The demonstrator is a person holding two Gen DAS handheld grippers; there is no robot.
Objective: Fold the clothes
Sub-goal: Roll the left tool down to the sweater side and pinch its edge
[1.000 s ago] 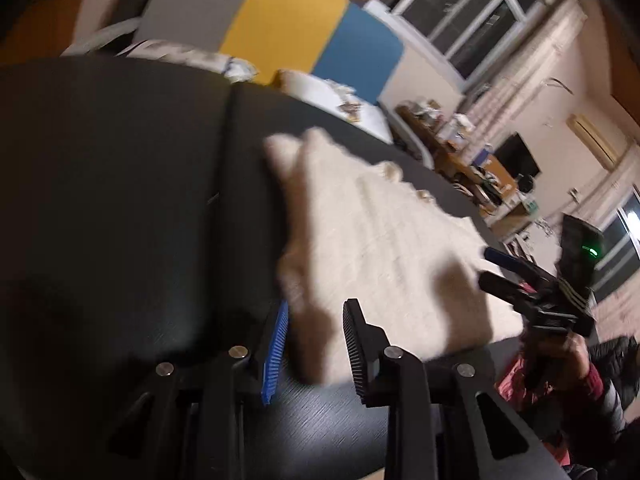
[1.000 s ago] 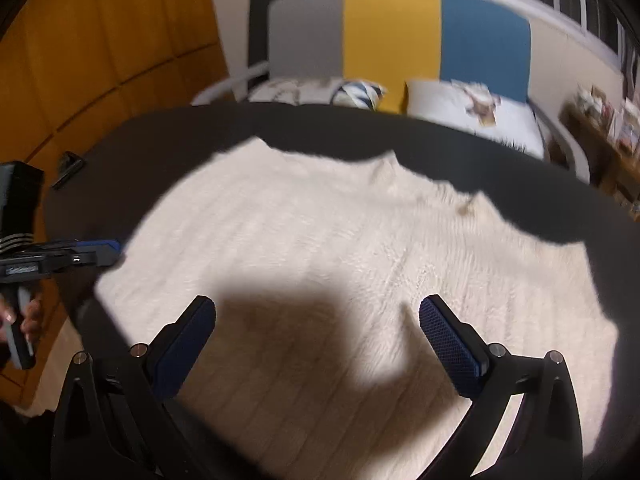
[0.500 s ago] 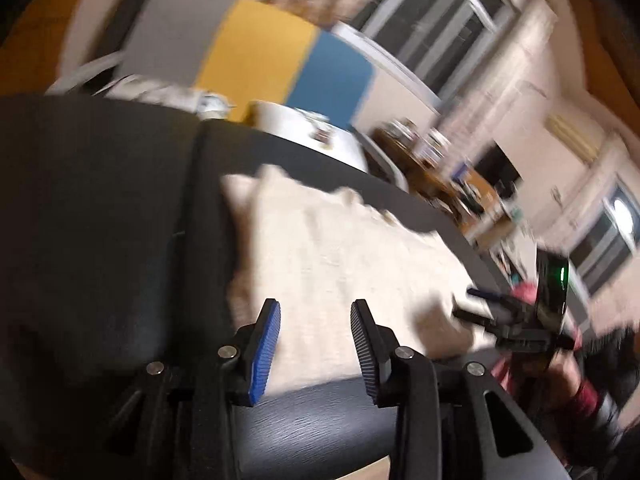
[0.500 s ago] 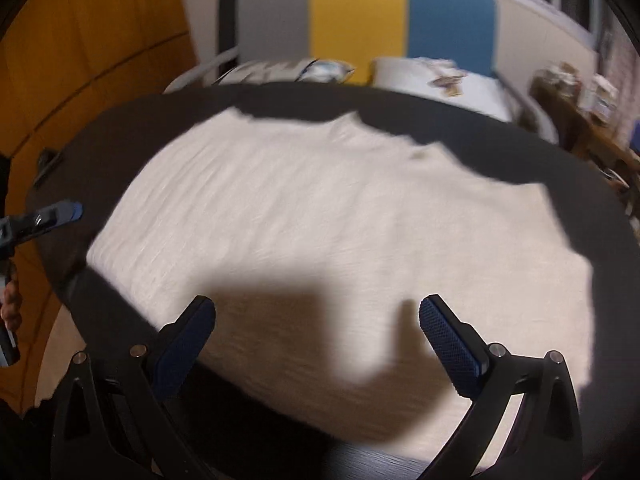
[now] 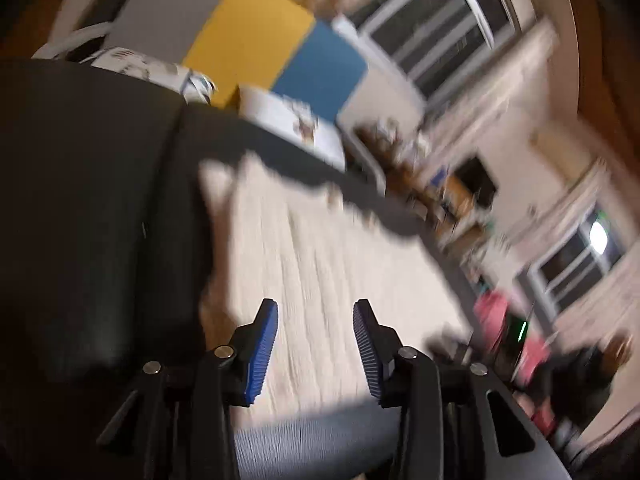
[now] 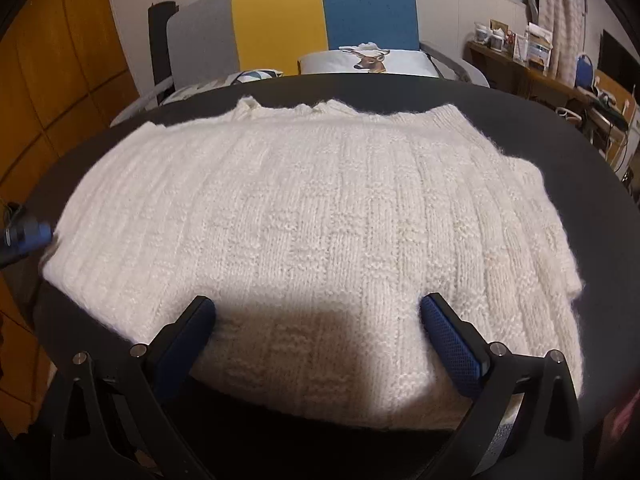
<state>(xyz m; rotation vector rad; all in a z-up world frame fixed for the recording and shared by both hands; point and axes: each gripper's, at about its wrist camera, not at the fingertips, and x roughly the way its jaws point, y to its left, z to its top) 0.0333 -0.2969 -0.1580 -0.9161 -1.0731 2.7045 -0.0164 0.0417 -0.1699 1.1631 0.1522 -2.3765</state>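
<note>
Sweater: cream knit sweater (image 6: pixel 320 216) lies flat on the dark counter (image 6: pixel 560 128), spread wide, collar edge toward the far side near the striped chair (image 6: pixel 320 12).
Progress: judged partway. The sweater shows as one broad rectangle with no sleeves hanging loose, so the sleeves appear tucked in already; the body fold across the middle looks not yet done. What lies underneath cannot be told.
Right tool: right tool (image 6: pixel 318 332) stands wide open over the near hem, nothing between its pads, casting a shadow on the knit. Whether the pads touch the cloth cannot be told.
Left tool: left tool (image 5: pixel 314 344) is open and empty; its jaws have just been opening, with nothing between them. It sits above the near left corner of the sweater (image 5: pixel 320 264). The view is badly blurred.
Edges: near hem lies just inside the front rim of the counter. Left side of the sweater ends close to the rim, where the tip of the left tool (image 6: pixel 28 234) shows just beside the cloth. Right side runs near the right rim.
Open room: a bare band of counter lies beyond the collar; bare counter (image 5: pixel 80 200) spreads wide to the left in the left wrist view. A fold away from the person has room.
Surroundings: pillow with a deer print (image 6: pixel 364 60) sits behind the counter, well apart from the work.
</note>
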